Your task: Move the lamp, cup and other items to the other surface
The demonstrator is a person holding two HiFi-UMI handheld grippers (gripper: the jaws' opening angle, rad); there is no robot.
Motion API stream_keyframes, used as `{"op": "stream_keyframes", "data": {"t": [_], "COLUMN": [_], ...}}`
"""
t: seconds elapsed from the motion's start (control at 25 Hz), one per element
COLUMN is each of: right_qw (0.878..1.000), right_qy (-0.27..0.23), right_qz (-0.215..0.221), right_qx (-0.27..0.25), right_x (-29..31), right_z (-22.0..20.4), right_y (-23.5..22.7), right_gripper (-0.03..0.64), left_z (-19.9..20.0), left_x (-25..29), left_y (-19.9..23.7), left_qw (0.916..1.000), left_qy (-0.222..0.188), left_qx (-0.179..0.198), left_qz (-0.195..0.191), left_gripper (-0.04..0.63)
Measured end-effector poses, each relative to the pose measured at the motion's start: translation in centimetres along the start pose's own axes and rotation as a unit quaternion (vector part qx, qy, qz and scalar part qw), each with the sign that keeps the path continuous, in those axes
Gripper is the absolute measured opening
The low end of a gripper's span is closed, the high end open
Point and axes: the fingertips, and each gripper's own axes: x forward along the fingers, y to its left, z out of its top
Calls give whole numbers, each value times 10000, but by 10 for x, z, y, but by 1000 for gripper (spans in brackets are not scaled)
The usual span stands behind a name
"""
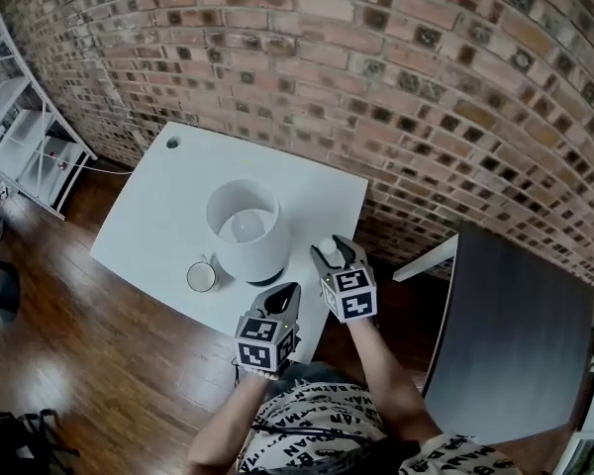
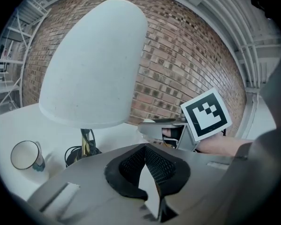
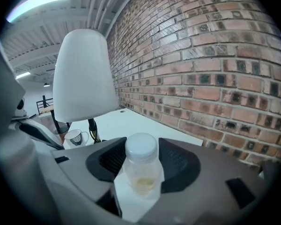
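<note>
Small white-capped bottle (image 3: pixel 140 165) stands on the white bench (image 1: pixel 148 216), just right of the lamp (image 1: pixel 244 228), and the right tool (image 1: pixel 333 251) has its pads closed against both its sides (a little yellowish liquid at the bottom). Cup (image 1: pixel 201 276) sits left of the lamp base. Left tool (image 1: pixel 287 293), tips together and empty, hovers at the bench's near edge. A dark surface (image 1: pixel 515 334) lies off right, below the brick wall (image 1: pixel 426 87).

A white shelf rack (image 1: pixel 25 146) stands at the brick wall's (image 1: pixel 426 87) left end, on wooden floor (image 1: pixel 109 364).
</note>
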Motion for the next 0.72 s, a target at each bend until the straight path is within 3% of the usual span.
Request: {"op": "stream_keyframes", "data": {"t": [0.32, 0.72], "right_qw": [9999, 9959], "right_qy": [11, -312], "right_qz": [-135, -740], "right_qx": [-13, 417], "right_x": [-11, -90], "right_z": [1, 7], "right_y": [-2, 2], "right_gripper": [212, 213], "left_z": [3, 5], "left_x": [-3, -33], "left_y": [-4, -36], "left_qw": [9999, 9962], "left_qy": [-33, 105], "left_qx": [39, 457], "left_qz": [-103, -727], "left_gripper": [0, 0]}}
